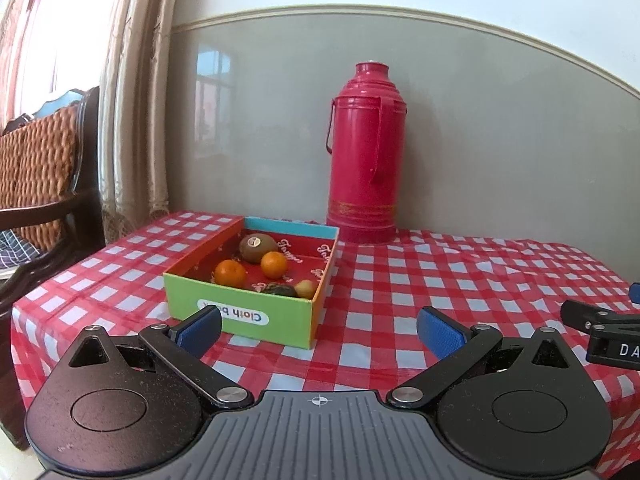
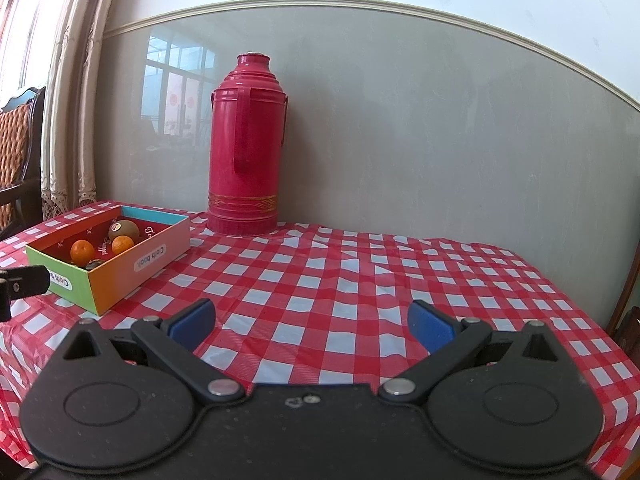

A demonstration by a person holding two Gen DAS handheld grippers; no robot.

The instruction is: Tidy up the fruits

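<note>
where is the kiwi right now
The kiwi lies inside the open box at its far end, just behind the two oranges, on the left side of the table in both wrist views.

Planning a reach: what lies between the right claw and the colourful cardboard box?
Only bare red-checked tablecloth lies between the right claw and the colourful cardboard box, seen in the right wrist view.

left wrist: low, near box [image 1: 256, 280] | right wrist: farther right | shared: thermos [image 2: 248, 148]
</note>
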